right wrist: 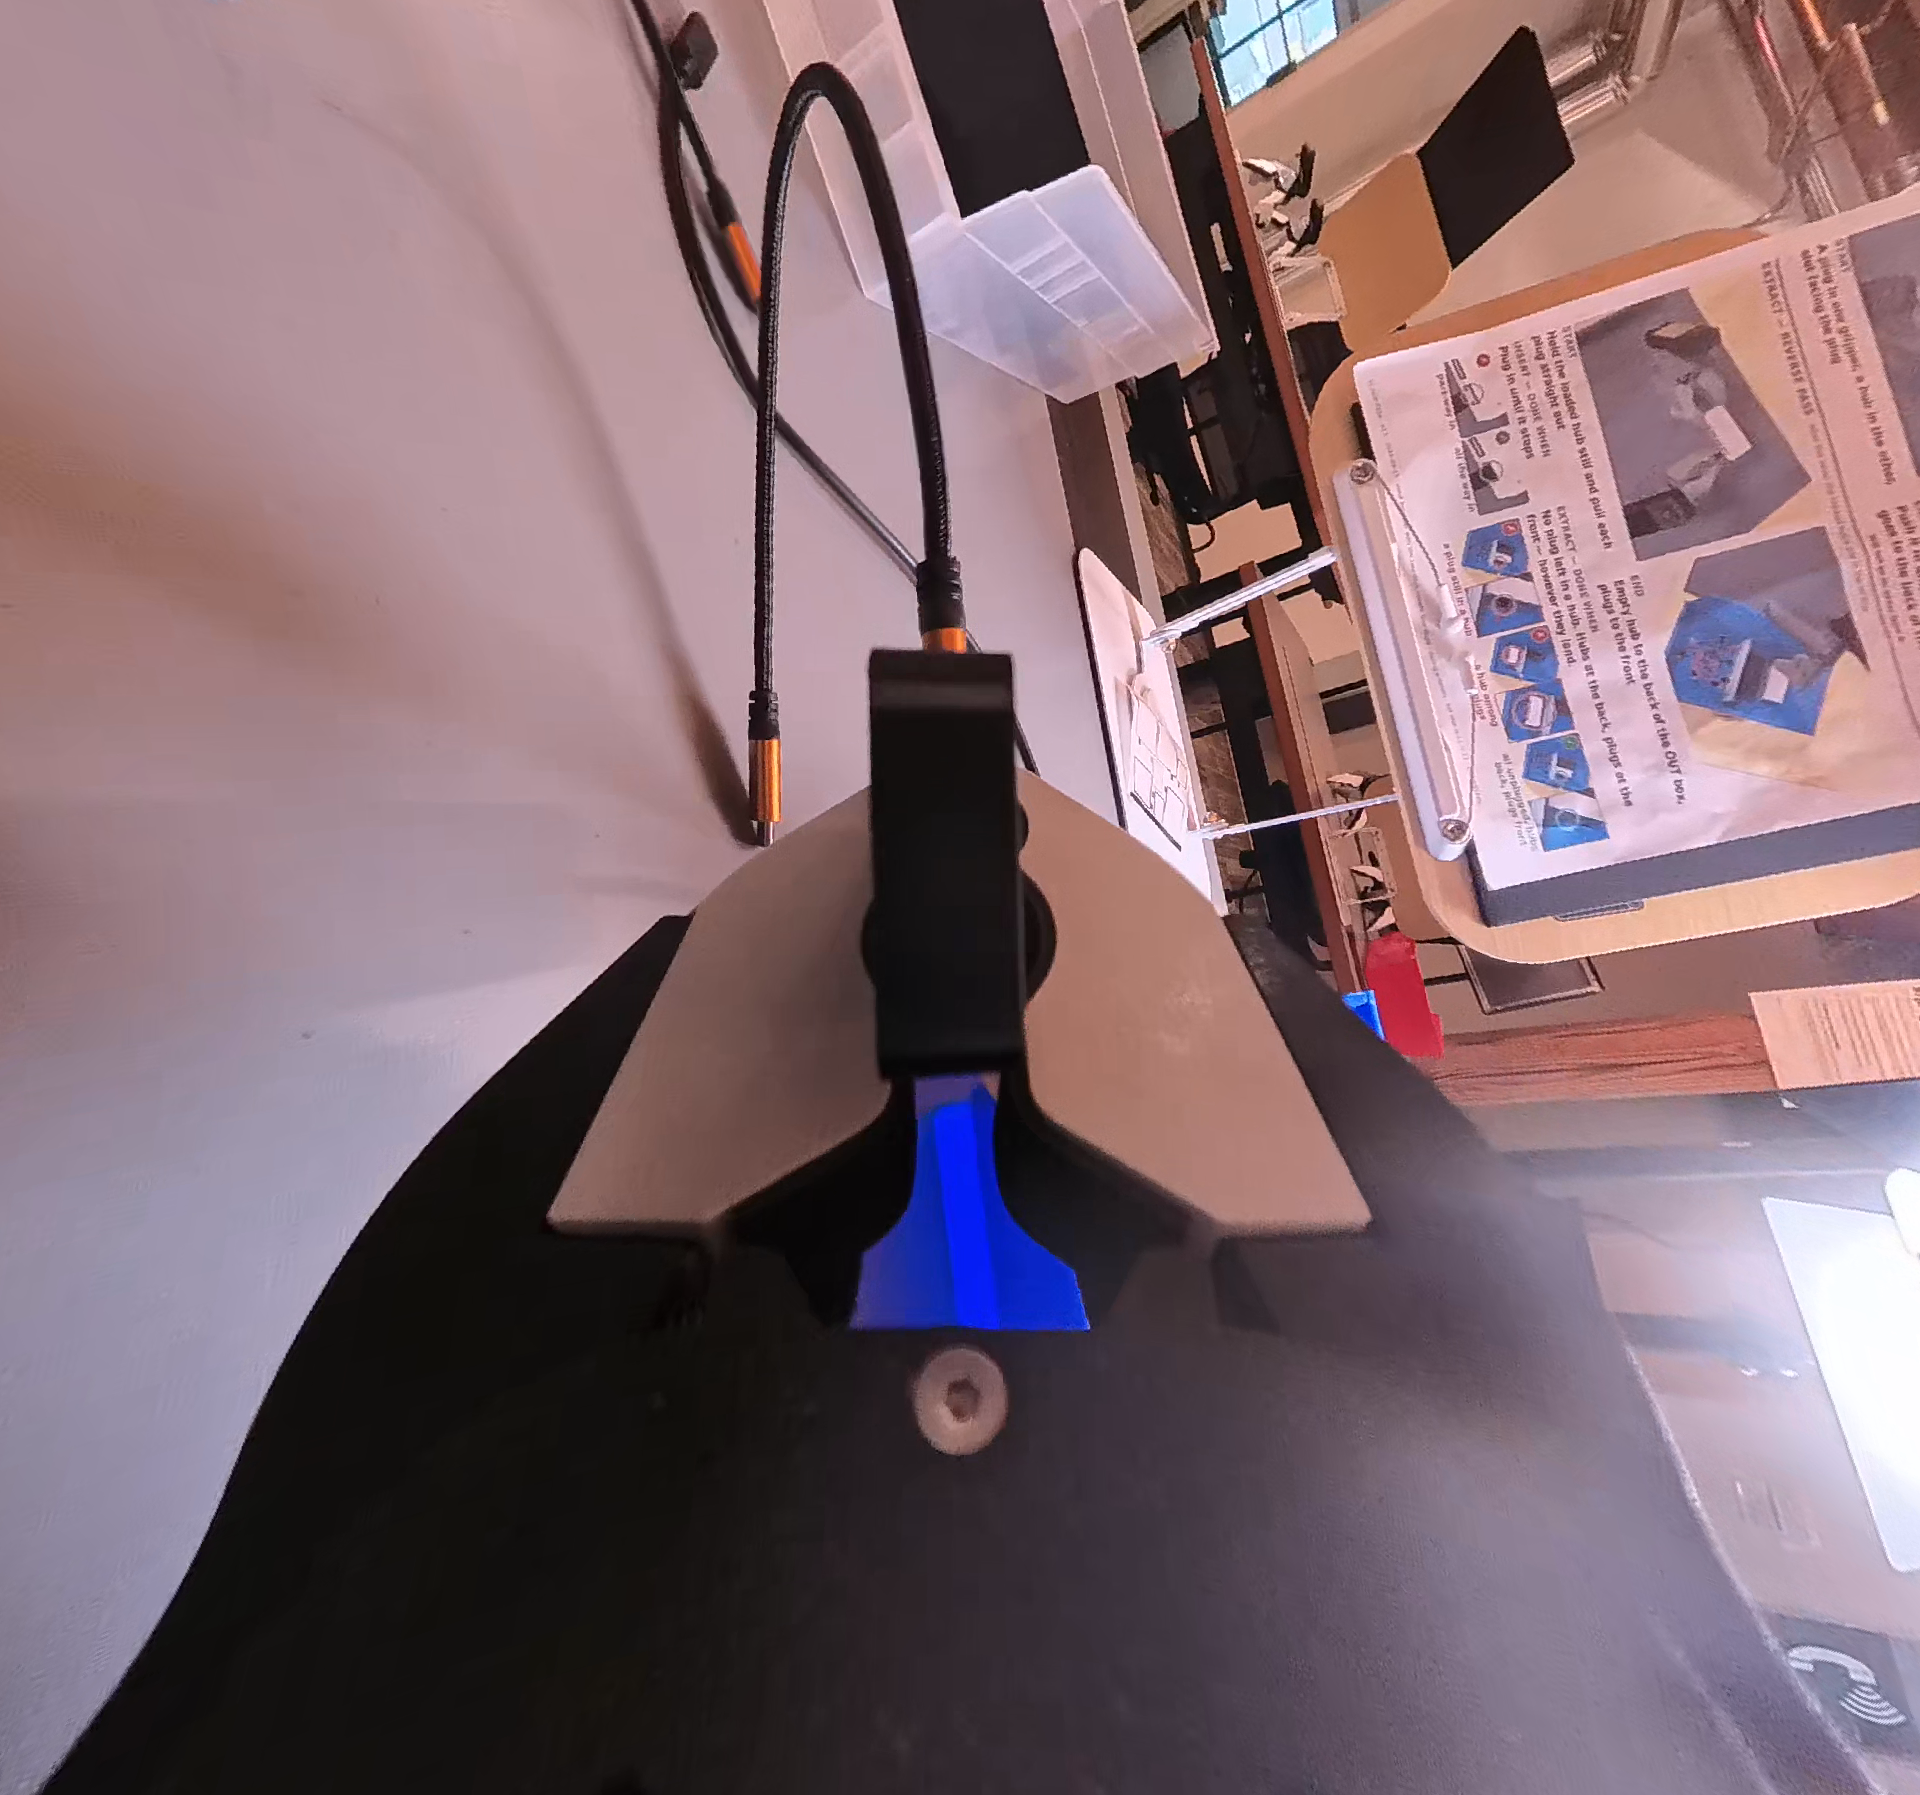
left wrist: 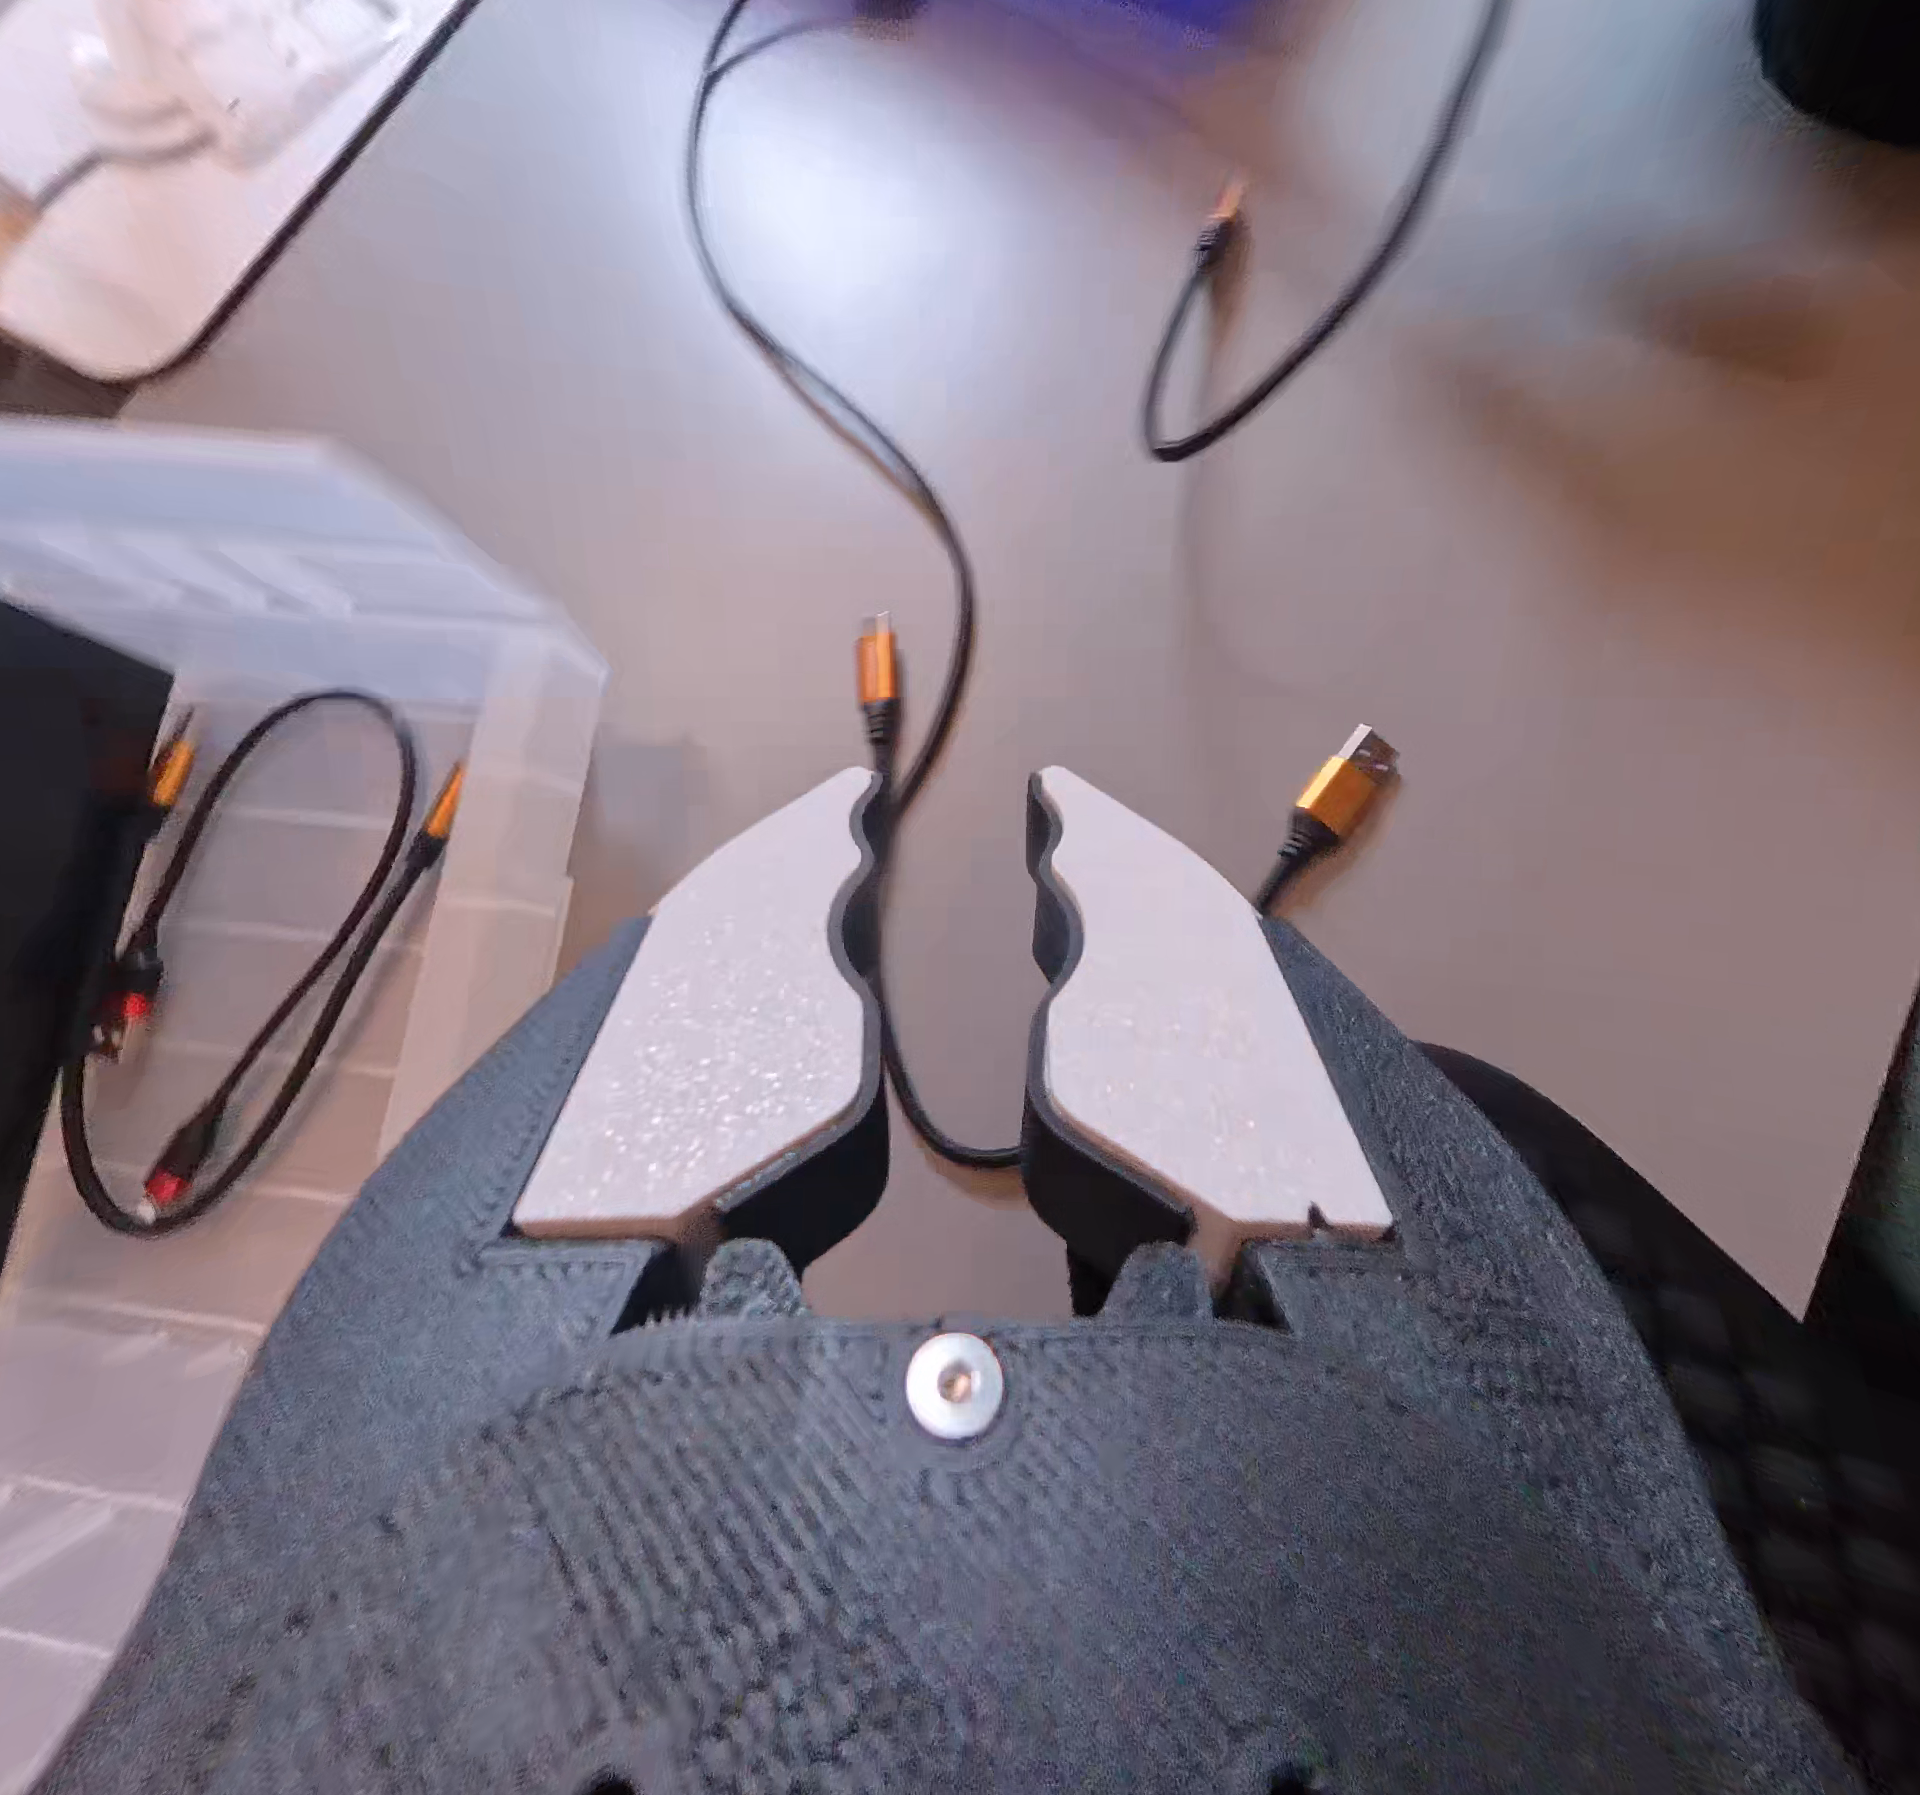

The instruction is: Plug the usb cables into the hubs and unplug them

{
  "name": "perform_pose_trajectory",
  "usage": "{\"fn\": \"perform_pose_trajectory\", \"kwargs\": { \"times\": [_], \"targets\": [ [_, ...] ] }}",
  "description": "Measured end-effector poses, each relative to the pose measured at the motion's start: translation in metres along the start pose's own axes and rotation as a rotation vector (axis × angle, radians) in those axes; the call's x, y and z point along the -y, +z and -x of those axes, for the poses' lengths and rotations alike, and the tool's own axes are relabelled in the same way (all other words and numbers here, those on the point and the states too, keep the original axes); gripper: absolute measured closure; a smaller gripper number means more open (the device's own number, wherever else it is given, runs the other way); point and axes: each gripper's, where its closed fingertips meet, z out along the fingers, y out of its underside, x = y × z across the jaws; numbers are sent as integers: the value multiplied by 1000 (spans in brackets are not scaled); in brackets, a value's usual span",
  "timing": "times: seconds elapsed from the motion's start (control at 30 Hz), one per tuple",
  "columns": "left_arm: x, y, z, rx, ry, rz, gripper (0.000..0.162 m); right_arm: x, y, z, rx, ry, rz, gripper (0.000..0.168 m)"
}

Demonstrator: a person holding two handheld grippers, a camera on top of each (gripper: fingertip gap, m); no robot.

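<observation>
Two claws | left claw (left wrist: pixel 951 789) parted, empty, cable (left wrist: pixel 914 914) loose between fingers | right claw (right wrist: pixel 940 800) clamps black hub (right wrist: pixel 940 872), one plug (right wrist: pixel 945 639) seated | risk: yanking off-axis twists hub loose, other plugs (left wrist: pixel 1340 789) lie on surface (left wrist: pixel 1455 550)

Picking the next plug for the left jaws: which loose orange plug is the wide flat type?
The orange plug right of the jaws; the other is slim.

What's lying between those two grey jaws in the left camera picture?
In the left wrist view, a black cable runs through the gap of the open left gripper, ungripped, close along one jaw. Under it shows only bare table.
</observation>
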Motion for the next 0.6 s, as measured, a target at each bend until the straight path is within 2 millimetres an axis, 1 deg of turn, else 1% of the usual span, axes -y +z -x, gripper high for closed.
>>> {"fn": "perform_pose_trajectory", "kwargs": {
  "times": [0.07,0.1,0.17,0.2,0.27,0.33,0.37,0.43,0.53,0.6],
  "targets": [
    [4,2,-28,-60,113,5,137,0,1,0,1,1,-1,156],
    [3,6,-43,-102,159,11,137,0,1,0,1,2,-2,156],
    [-7,19,-72,-188,240,47,137,0,0,0,-1,3,-2,156],
    [-14,27,-81,-211,277,75,136,0,0,0,-1,4,-1,156],
    [-31,43,-91,-231,340,138,133,0,-1,0,0,6,-1,156],
    [-46,53,-96,-260,370,189,131,0,-1,0,2,7,0,156],
    [-42,55,-101,-288,352,150,137,0,0,0,3,11,1,156],
    [-42,58,-101,-291,346,134,146,0,0,0,7,29,-3,156],
    [-39,58,-100,-298,333,74,146,-1,0,-1,7,51,-9,156],
    [-22,50,-110,-405,203,-76,146,-1,-1,-2,6,62,-12,156]
  ]
}}
